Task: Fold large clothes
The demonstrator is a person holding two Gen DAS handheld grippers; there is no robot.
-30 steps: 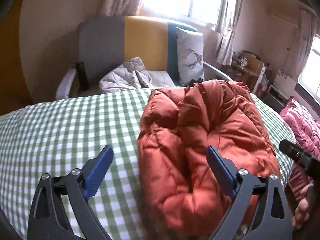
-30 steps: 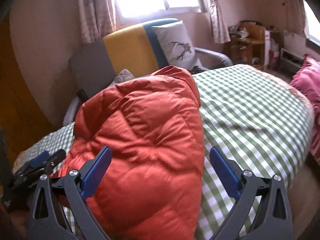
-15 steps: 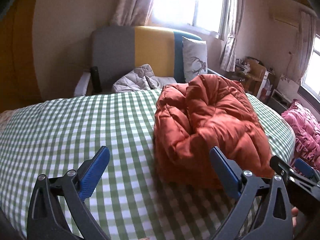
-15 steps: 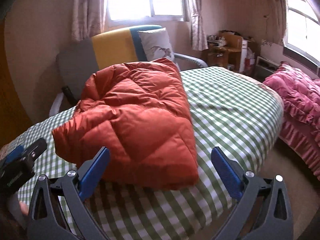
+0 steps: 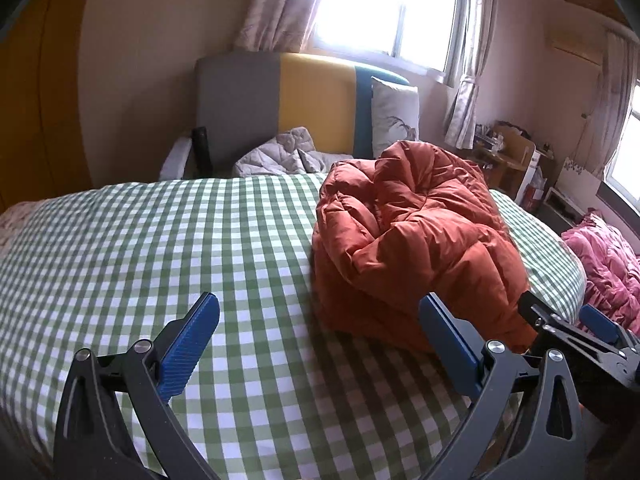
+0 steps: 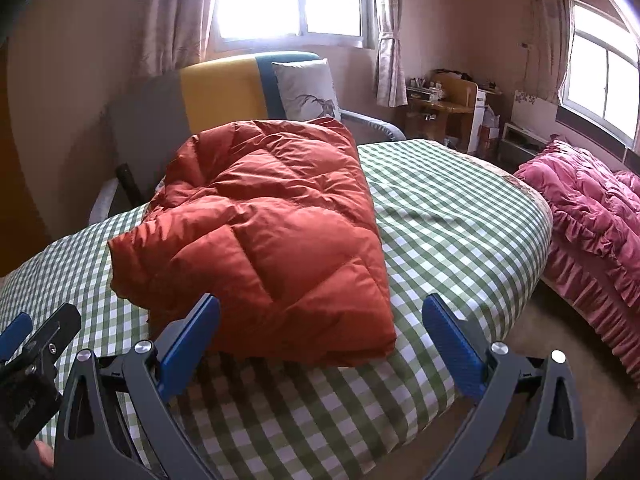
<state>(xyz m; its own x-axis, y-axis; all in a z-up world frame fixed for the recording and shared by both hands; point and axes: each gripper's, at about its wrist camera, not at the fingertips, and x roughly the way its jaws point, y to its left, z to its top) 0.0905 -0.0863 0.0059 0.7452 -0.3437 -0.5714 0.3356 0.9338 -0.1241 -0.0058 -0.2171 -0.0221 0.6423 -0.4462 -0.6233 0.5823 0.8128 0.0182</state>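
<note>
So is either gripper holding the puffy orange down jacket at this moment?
No: the left gripper and right gripper both stand open and empty, short of the puffy orange down jacket on the green checked bed cover.

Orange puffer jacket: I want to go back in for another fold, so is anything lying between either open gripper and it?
Nothing visible does. Only bare checked bedsheet lies between the right gripper and the orange puffer jacket, and likewise ahead of the left gripper.
</note>
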